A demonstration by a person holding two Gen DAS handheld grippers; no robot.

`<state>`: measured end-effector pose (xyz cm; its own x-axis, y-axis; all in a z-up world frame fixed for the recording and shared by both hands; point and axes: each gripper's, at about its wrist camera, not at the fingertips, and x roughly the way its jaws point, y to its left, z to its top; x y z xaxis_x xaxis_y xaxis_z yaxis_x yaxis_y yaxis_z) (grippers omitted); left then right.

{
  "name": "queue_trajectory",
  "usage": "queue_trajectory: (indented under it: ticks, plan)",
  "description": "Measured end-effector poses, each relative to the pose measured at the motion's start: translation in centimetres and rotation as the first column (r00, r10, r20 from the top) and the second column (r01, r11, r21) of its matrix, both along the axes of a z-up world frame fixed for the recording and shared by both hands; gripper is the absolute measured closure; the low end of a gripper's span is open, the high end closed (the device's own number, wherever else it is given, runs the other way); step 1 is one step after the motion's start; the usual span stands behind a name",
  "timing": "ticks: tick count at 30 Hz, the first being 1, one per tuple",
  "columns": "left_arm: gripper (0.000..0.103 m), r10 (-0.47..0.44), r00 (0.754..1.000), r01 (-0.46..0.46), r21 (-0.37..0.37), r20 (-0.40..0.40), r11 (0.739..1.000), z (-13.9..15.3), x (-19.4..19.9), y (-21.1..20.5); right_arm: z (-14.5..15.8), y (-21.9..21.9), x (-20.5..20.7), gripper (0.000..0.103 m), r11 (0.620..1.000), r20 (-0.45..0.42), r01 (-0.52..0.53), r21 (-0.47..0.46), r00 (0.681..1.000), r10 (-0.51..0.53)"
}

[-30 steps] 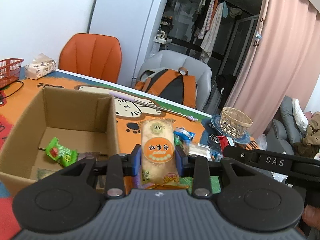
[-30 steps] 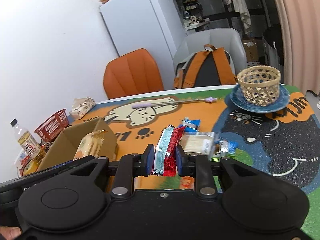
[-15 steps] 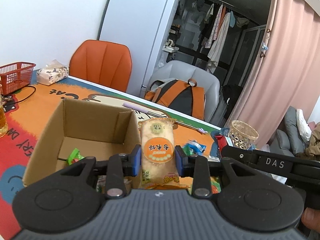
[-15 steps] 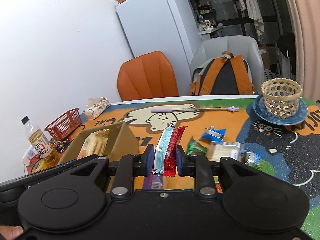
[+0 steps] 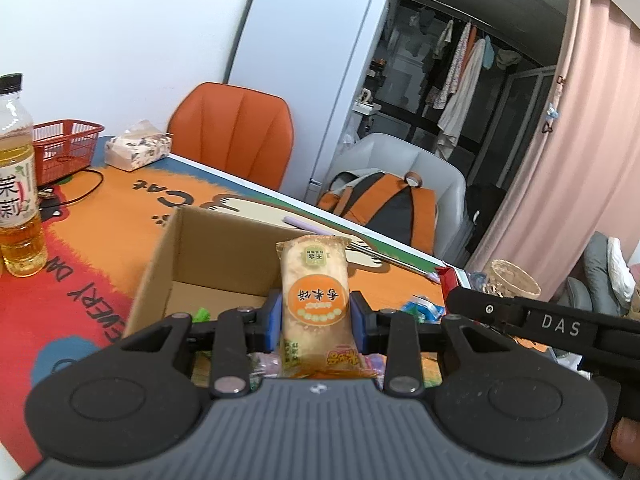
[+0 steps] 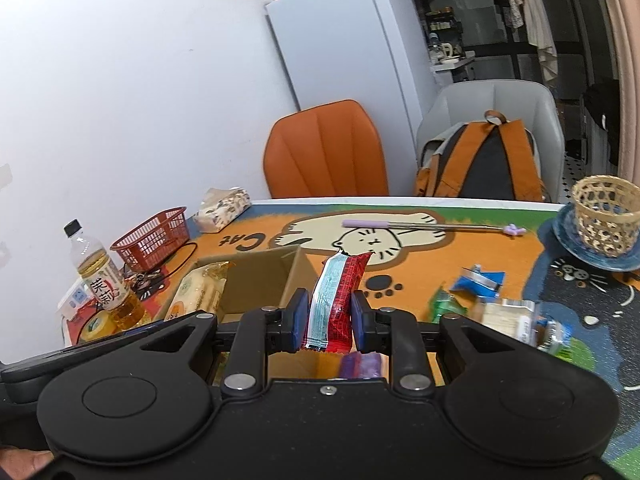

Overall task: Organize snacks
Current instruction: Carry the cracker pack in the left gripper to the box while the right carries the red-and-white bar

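My left gripper [image 5: 316, 316] is shut on a pale rice cracker pack with an orange label [image 5: 314, 296], held upright above the near right corner of an open cardboard box [image 5: 160, 248]. A green wrapper [image 5: 202, 314] lies inside the box. My right gripper [image 6: 330, 318] is shut on a red and light blue snack bar [image 6: 336, 296], held over the box's [image 6: 256, 268] right side. The rice cracker pack [image 6: 200, 292] shows at the left of the right wrist view. Loose snacks [image 6: 480, 280] lie on the mat to the right.
A tea bottle [image 5: 16, 184], a red basket [image 5: 64, 148] and a tissue pack [image 5: 138, 150] stand left of the box. A woven basket on a blue plate [image 6: 606, 216] sits at the far right, a purple-handled stick [image 6: 420, 226] beyond the box. Two chairs and a backpack [image 6: 484, 160] line the far edge.
Both grippers have moved left and slightly up with their snacks. The box has slid right in both views and now lies under the held packs. The bottle has come into the left view.
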<state>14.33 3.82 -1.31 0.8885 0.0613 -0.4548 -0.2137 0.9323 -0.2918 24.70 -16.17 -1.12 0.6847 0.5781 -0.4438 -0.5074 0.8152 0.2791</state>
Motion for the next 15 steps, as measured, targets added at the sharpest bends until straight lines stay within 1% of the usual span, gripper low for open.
queue_trajectory:
  ticks: [10,15]
  plan:
    - [0.07,0.056,0.998,-0.056,-0.037,0.003,0.998,-0.3,-0.4,3.4,0.0,3.4,0.1,0.079,0.999,-0.011,-0.047,-0.019,0.999,0.047]
    - [0.069,0.067,0.998,-0.067,-0.051,-0.003,0.996,-0.7,0.0,4.5,0.0,5.1,0.3,0.079,0.997,-0.012,-0.067,-0.036,0.998,0.067]
